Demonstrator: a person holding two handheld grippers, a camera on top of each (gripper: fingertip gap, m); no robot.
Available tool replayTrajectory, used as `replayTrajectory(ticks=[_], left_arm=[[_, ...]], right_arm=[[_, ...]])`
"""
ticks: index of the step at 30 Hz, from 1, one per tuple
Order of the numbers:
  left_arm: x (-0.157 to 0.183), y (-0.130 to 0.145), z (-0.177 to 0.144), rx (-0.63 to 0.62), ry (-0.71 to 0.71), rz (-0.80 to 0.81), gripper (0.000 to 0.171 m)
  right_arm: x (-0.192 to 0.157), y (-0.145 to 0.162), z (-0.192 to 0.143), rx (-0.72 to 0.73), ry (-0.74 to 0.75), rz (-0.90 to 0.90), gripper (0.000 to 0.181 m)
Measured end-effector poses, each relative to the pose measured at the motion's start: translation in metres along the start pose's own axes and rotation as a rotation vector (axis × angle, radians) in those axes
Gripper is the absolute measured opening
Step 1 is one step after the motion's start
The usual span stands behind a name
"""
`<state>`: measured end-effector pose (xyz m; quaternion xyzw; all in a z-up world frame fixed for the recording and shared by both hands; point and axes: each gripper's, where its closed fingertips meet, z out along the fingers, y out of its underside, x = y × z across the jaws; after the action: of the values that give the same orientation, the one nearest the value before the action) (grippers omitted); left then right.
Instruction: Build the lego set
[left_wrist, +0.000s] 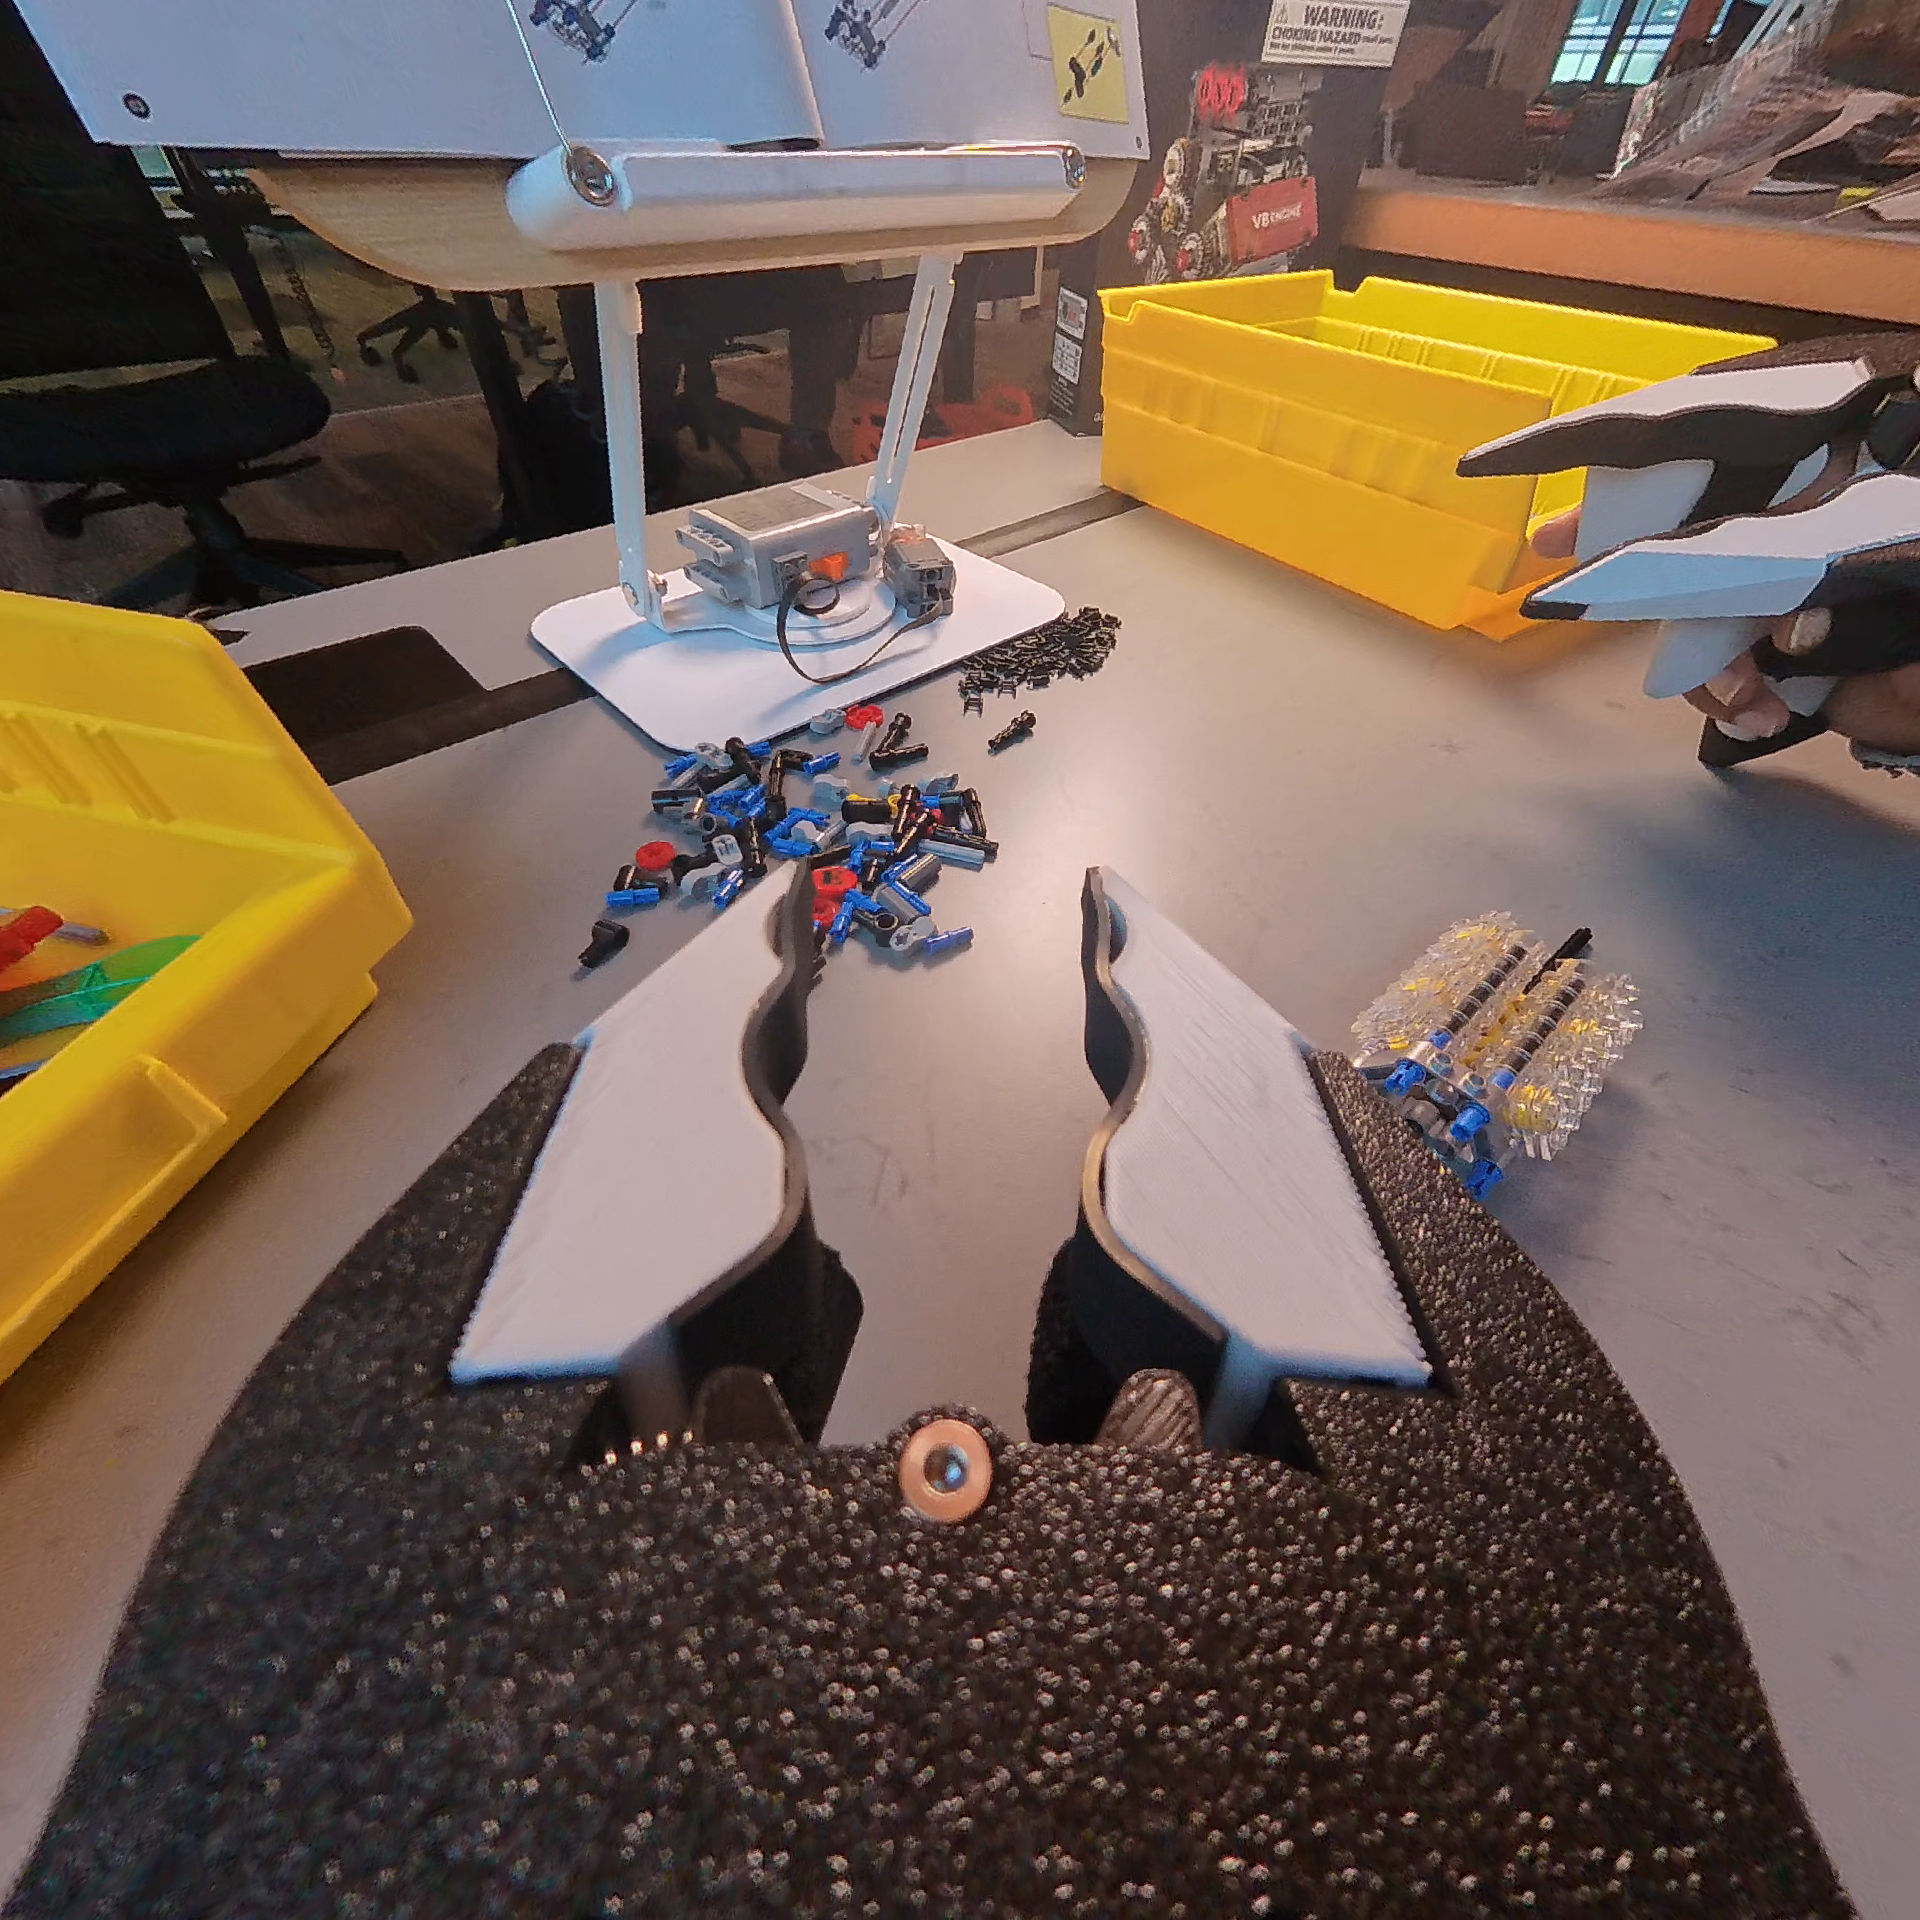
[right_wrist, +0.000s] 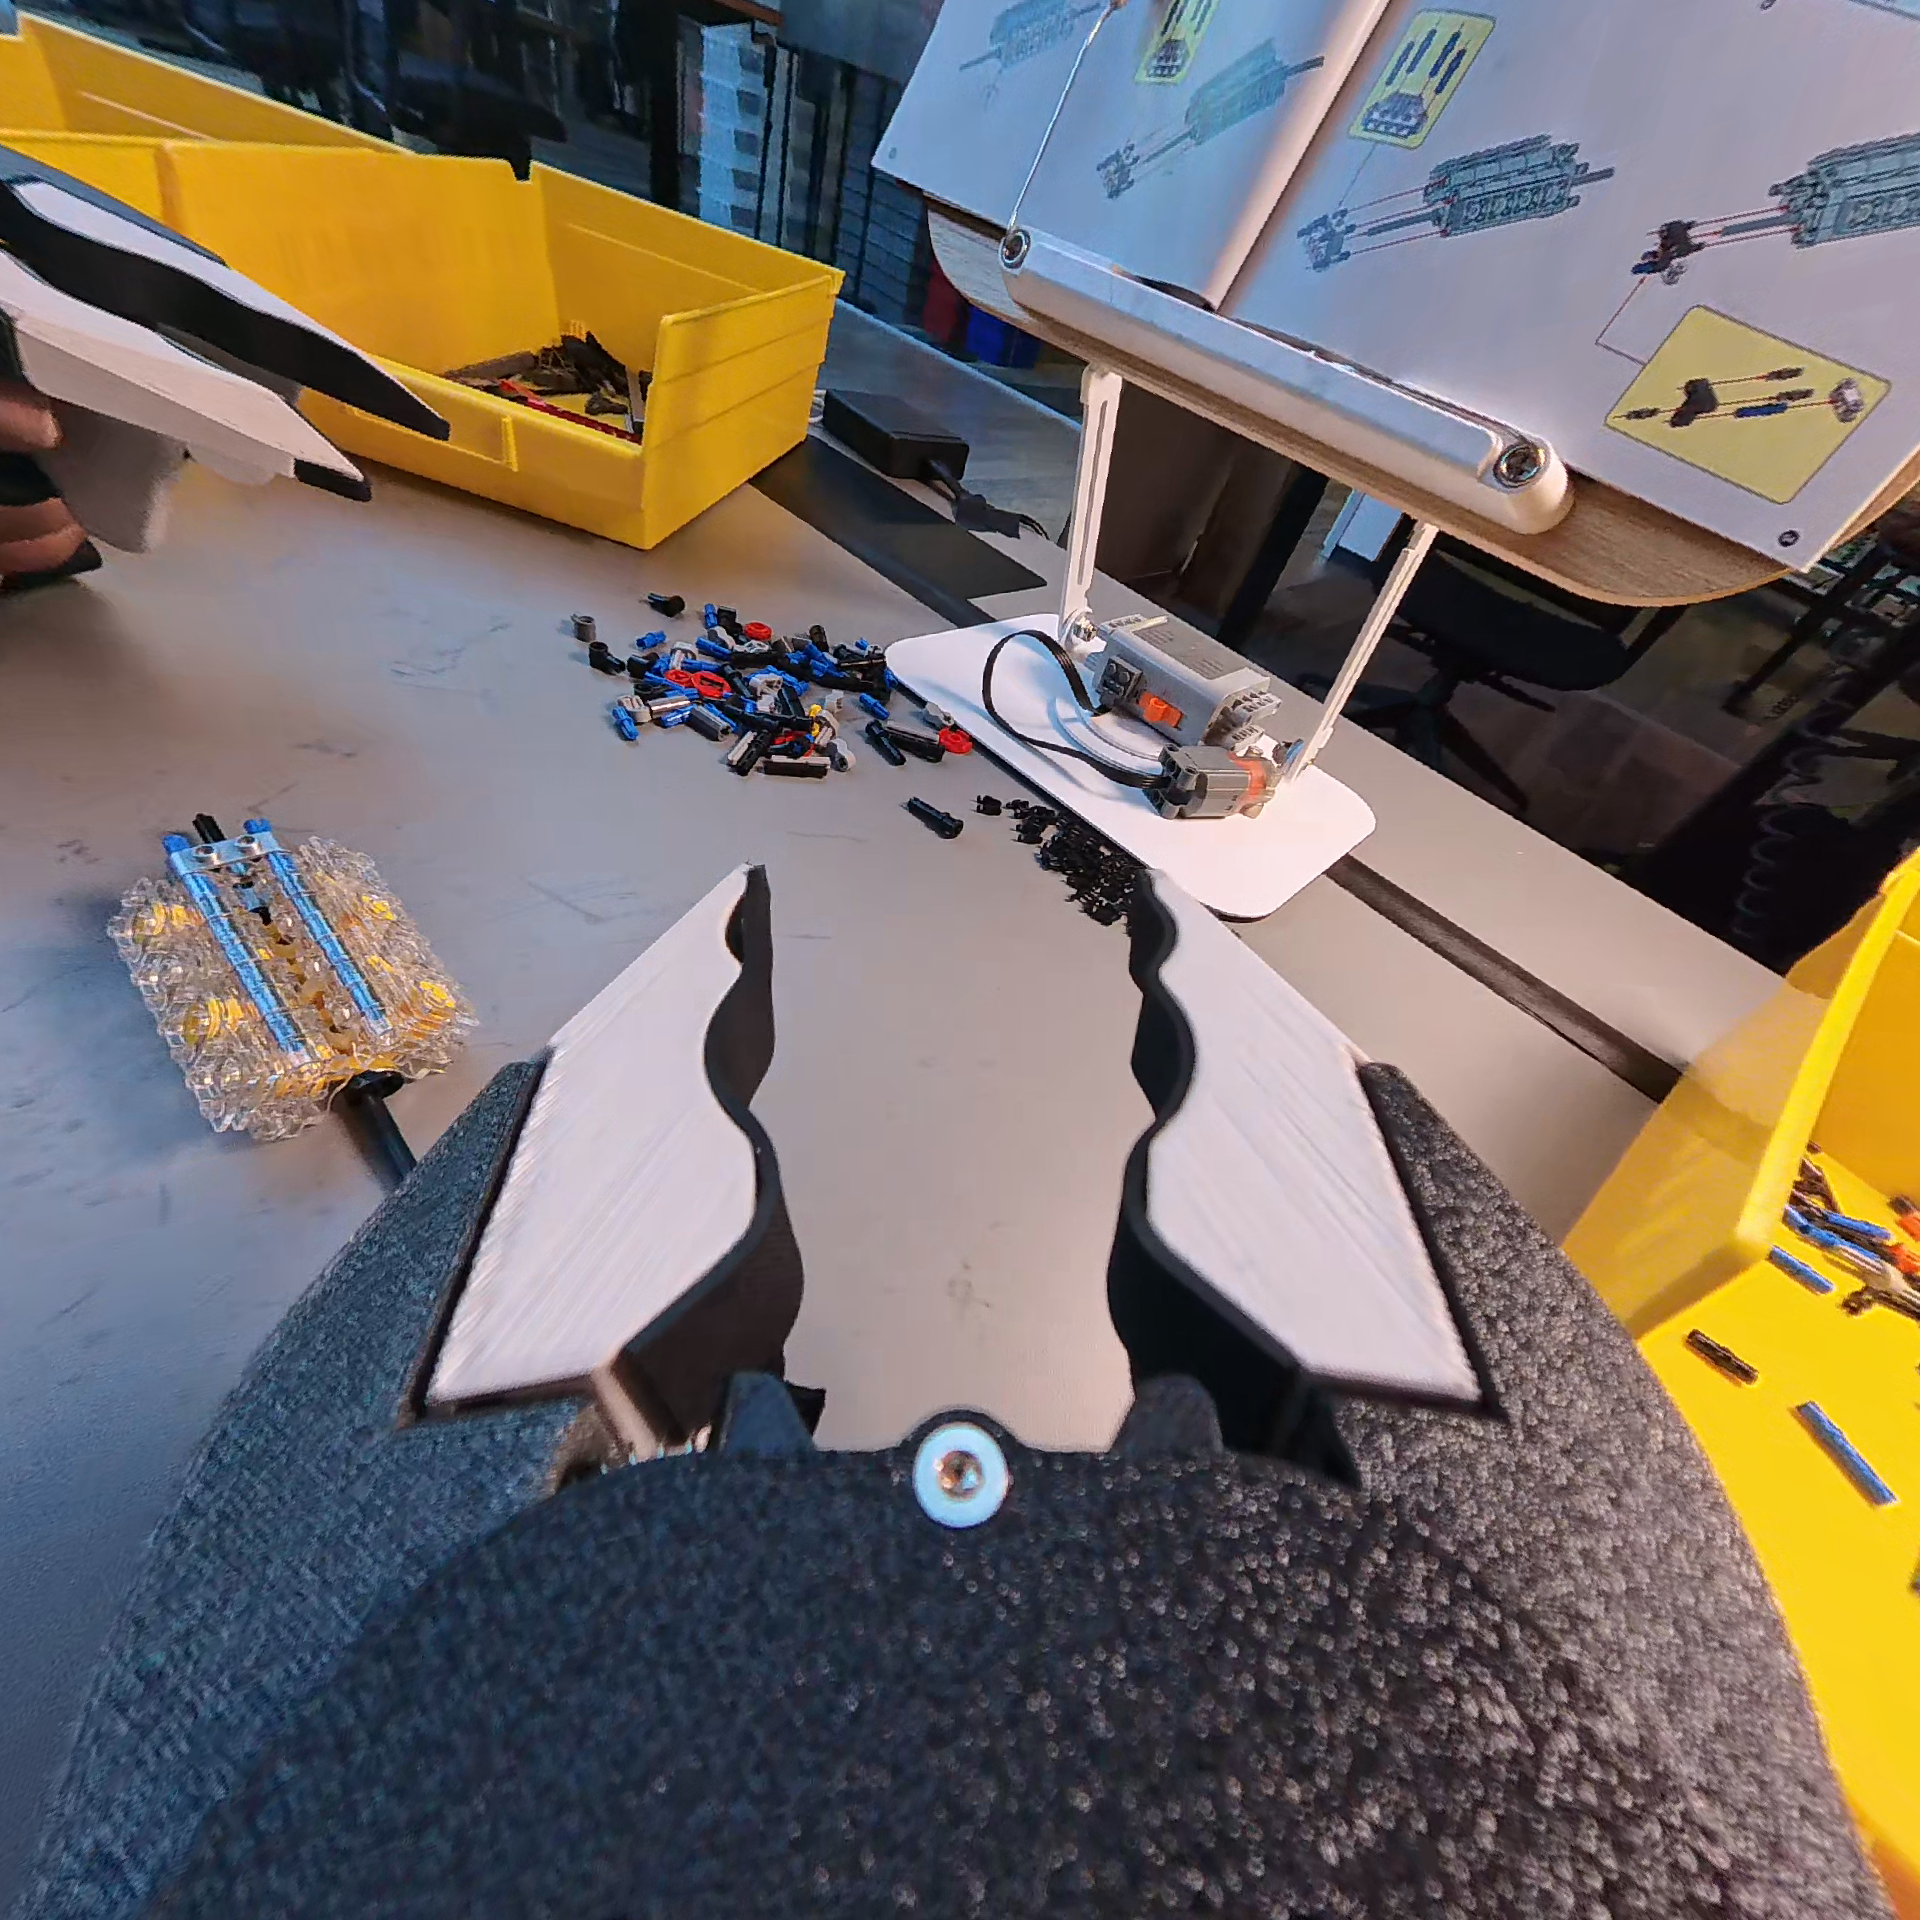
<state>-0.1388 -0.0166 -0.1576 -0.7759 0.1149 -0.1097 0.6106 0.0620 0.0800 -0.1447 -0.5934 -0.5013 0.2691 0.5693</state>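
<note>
1. We see our left gripper (left_wrist: 940, 894) with its jaws apart and nothing between them, low over the grey table (left_wrist: 1299, 790), its tips just short of the heap of small blue, black and red connector pieces (left_wrist: 800, 831).
2. Our right gripper (right_wrist: 951, 894) is spread too and holds nothing — its tips sit near the scatter of tiny black pins (right_wrist: 1081, 852) beside the white stand base (right_wrist: 1247, 842).
3. A clear-and-yellow assembly with blue axles (right_wrist: 281, 987) lies on the table between the two grippers, touched by neither.
4. A grey battery box (right_wrist: 1174, 665) with its cabled motor rests on the stand base, under the open instruction booklet (right_wrist: 1507, 208).
5. Yellow bins (left_wrist: 1351, 436) flank the table — some hold loose parts.
</note>
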Motion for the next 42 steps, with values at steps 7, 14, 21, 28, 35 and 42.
replayTrajectory(ticks=[7,14,21,28,35,42], left_arm=[[0.000,0.001,-0.001,-0.009,-0.011,0.022,0.051],[-0.002,0.004,0.000,-0.031,-0.022,0.022,0.045],[-0.003,0.005,0.000,-0.031,-0.021,0.015,0.043],[-0.002,0.008,0.003,-0.042,-0.017,0.028,0.043],[-0.004,0.009,0.001,-0.044,-0.031,0.037,0.042],[-0.005,0.009,0.001,-0.043,-0.026,0.037,0.040]], right_arm=[[0.004,-0.003,-0.003,0.019,0.020,-0.007,0.064],[0.036,-0.019,-0.021,0.089,0.127,0.022,0.058],[0.140,-0.048,-0.074,0.018,0.447,-0.076,0.043],[0.236,0.013,-0.063,-0.423,0.351,0.051,0.029],[0.235,0.129,-0.032,-0.895,0.042,0.212,0.027],[0.235,0.159,-0.029,-1.000,0.015,0.296,0.002]])
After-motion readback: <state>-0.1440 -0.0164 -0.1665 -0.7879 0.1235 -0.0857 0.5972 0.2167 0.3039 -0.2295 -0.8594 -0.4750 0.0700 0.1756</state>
